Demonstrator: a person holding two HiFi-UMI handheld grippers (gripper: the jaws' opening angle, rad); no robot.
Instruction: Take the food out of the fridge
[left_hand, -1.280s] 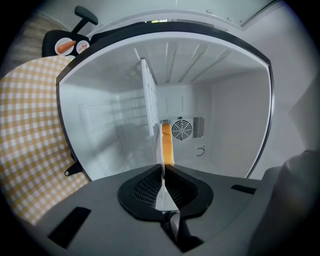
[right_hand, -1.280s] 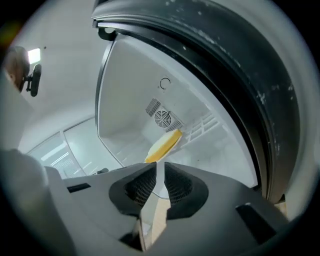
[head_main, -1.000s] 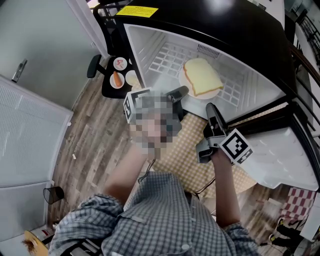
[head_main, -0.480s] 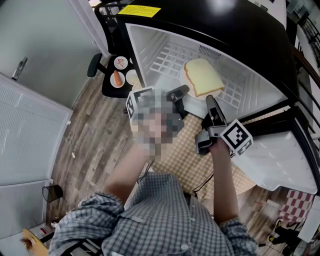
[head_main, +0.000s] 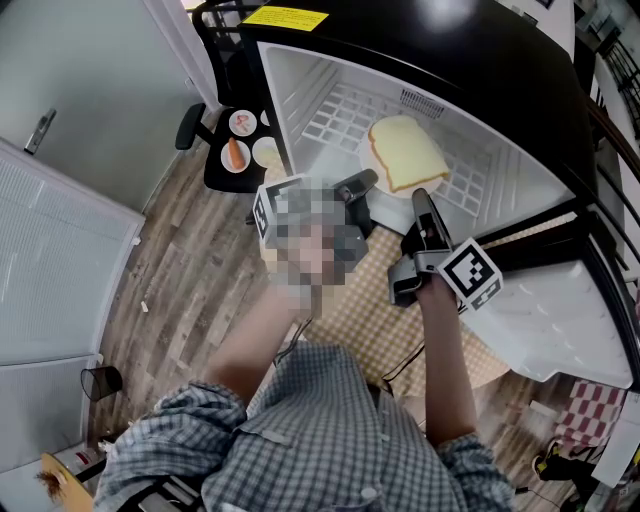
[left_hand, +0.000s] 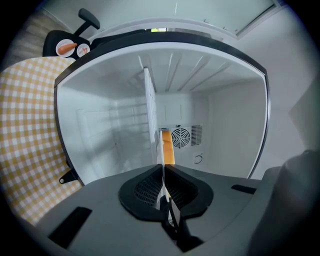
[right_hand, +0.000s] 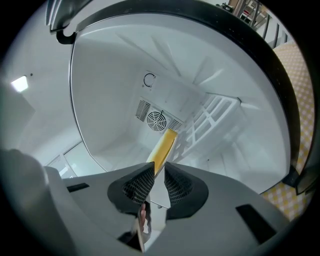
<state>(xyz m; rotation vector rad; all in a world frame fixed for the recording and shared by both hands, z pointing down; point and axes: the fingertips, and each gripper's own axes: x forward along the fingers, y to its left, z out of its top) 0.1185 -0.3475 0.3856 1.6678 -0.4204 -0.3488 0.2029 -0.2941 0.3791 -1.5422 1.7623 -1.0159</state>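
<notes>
A white plate (head_main: 432, 190) with a slice of yellow bread (head_main: 405, 152) lies on the wire shelf (head_main: 335, 115) inside the open fridge. My left gripper (head_main: 357, 187) is at the plate's near-left rim. In the left gripper view its jaws (left_hand: 163, 170) are closing and pinch the thin plate rim (left_hand: 160, 150), with the bread (left_hand: 168, 147) edge-on beyond. My right gripper (head_main: 418, 200) reaches the near-right rim. In the right gripper view the jaws (right_hand: 159, 170) stand a little apart with the plate (right_hand: 160, 192) between them and the bread (right_hand: 162, 145) ahead.
A black stool (head_main: 215, 178) left of the fridge carries small plates of food (head_main: 235, 155). The fridge door (head_main: 560, 310) hangs open at the right. A yellow checked mat (head_main: 370, 300) lies on the wood floor below the fridge. A white door (head_main: 50, 270) stands at the left.
My right gripper has edged forward onto the plate's rim. The left gripper stayed at the rim.
</notes>
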